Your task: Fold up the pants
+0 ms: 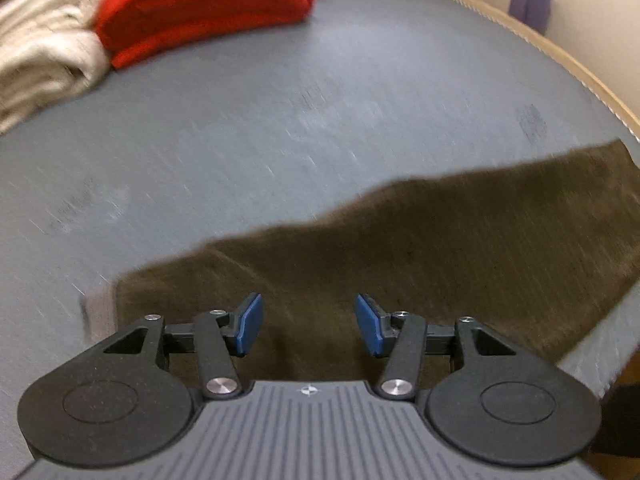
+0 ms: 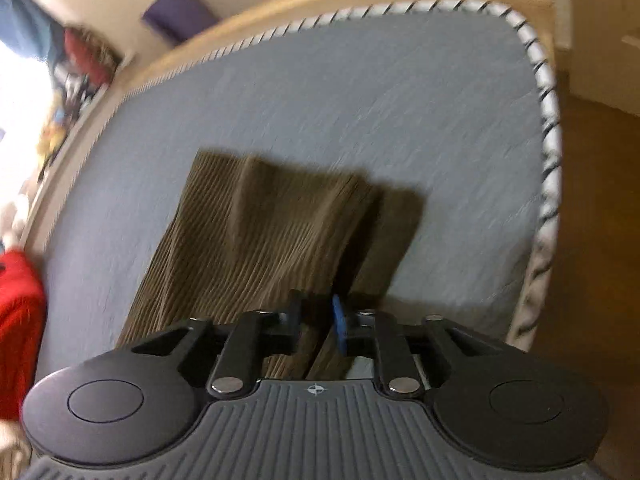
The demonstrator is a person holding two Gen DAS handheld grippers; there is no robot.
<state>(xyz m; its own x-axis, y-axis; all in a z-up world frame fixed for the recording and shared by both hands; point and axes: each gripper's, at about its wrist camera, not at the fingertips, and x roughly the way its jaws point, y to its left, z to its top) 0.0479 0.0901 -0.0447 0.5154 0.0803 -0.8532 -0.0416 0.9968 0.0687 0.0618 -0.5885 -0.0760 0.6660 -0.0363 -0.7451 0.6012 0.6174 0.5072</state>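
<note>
1. On the bed [image 1: 280, 92], grey-blue cover: brown corduroy pants [image 1: 400, 248] lie flat, long axis running toward the striped piped edge [image 2: 548, 128] on the right-hand side.
2. Left claw [image 1: 309, 324]: open, blue pads wide apart, above the pants near their one short end; nothing pinched.
3. Right claw [image 2: 318, 326]: narrow gap between the pads, a fold of the pants runs between them. Blur too heavy, cannot tell whether the pads press on the cloth.
4. Pants in right wrist view: the top layer rucked into long ridges, a lower layer sticking out to the right.
5. Far corner of the bed in left view: folded red cloth [image 1: 200, 12], touching a cream knit bundle [image 1: 44, 48] beside it. Both well apart from the pants.
6. Bed between pants and that pile is bare cover.
7. Off the bed: purple item [image 2: 180, 12] against the wall, wooden floor [image 2: 592, 208] past the piped edge.
</note>
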